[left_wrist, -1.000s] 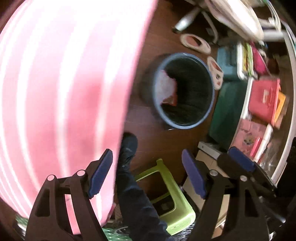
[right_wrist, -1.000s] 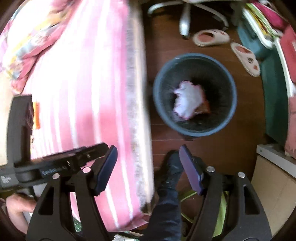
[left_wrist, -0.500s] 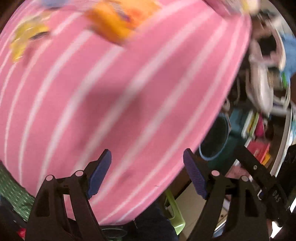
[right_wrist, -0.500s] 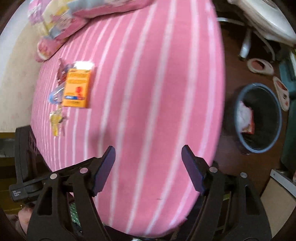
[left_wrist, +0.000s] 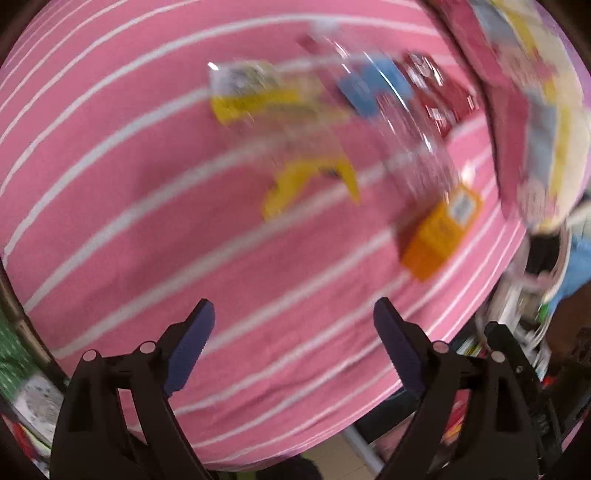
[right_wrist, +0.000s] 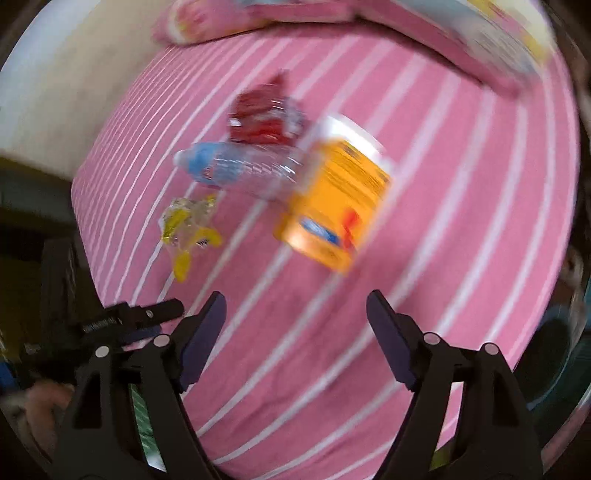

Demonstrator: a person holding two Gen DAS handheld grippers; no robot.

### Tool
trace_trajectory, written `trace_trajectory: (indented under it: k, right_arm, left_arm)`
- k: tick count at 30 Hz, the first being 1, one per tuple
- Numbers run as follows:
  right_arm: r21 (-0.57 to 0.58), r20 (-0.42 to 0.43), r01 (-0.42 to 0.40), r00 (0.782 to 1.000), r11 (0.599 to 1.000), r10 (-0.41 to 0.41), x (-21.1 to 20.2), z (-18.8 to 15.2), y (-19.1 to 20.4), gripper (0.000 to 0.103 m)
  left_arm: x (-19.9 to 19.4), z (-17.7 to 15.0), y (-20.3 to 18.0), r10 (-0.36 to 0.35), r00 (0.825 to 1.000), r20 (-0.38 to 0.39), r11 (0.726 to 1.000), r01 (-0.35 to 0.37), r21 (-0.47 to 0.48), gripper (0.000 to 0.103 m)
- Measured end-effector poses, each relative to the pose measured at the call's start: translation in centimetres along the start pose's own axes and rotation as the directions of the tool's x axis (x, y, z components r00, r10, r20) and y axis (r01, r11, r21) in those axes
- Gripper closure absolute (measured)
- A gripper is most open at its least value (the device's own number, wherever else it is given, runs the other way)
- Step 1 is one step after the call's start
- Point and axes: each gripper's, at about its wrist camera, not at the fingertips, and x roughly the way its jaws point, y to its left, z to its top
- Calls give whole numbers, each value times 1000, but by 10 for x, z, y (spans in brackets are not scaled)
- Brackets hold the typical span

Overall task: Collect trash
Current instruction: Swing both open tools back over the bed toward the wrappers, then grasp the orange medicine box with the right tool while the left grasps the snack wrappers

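Trash lies on a pink white-striped bed [right_wrist: 461, 229]: an orange carton [right_wrist: 336, 199], a clear plastic bottle with a blue label [right_wrist: 236, 170], a red wrapper [right_wrist: 262, 118] and a yellow wrapper [right_wrist: 188, 229]. In the blurred left wrist view the orange carton [left_wrist: 439, 232], the yellow wrapper [left_wrist: 306, 181], the bottle [left_wrist: 384, 107] and the red wrapper [left_wrist: 439, 96] show too. My right gripper [right_wrist: 295, 332] is open and empty, above the bed just short of the carton. My left gripper [left_wrist: 295, 339] is open and empty, farther back from the trash.
Patterned pillows [right_wrist: 443, 29] lie at the bed's head, also at the right in the left wrist view [left_wrist: 535, 110]. The dark trash bin's rim [right_wrist: 561, 354] shows beyond the bed's right edge. A cream wall [right_wrist: 74, 74] borders the bed's far side.
Both grippers have swung from over the floor bin to over the bed and closer to the trash. The trash now fills the middle of both views. Both stay open.
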Motion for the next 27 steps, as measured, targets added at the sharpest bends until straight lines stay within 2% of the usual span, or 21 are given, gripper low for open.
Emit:
trace_trajectory:
  k: [7, 11, 14, 15, 17, 19, 21, 26, 27]
  right_arm:
    - [-268, -25, 35, 999, 963, -43, 40, 69, 45, 25]
    - [-295, -51, 23, 998, 955, -40, 59, 91, 55, 25]
    - [-237, -63, 75, 994, 969, -92, 66, 92, 46, 25]
    - [-192, -80, 142, 984, 971, -160, 68, 88, 35, 25]
    - [-106, -111, 164, 978, 981, -176, 68, 84, 21, 25]
    - [62, -173, 145, 976, 988, -132, 73, 71, -6, 24]
    - [190, -200, 117, 977, 975, -79, 80, 60, -26, 24]
    - [327, -192, 78, 981, 942, -15, 102, 49, -49, 24]
    - [349, -187, 73, 982, 934, -7, 108, 50, -52, 22]
  left_arm:
    - [4, 51, 29, -46, 999, 12, 995, 47, -88, 17]
    - [20, 71, 35, -48, 999, -17, 993, 46, -110, 17]
    - [32, 78, 32, -43, 998, -44, 993, 37, -112, 17]
    - [38, 80, 30, -53, 997, -55, 993, 46, -113, 17]
    - [45, 84, 24, -57, 996, -71, 994, 50, -102, 17]
    - [52, 88, 16, -52, 995, -81, 996, 46, -80, 17]
    - [61, 95, 6, -53, 994, -94, 996, 47, -73, 17]
    - [76, 105, -18, 2, 996, -91, 1000, -4, -21, 16]
    - [77, 109, -20, 8, 996, -89, 1000, -10, -22, 15]
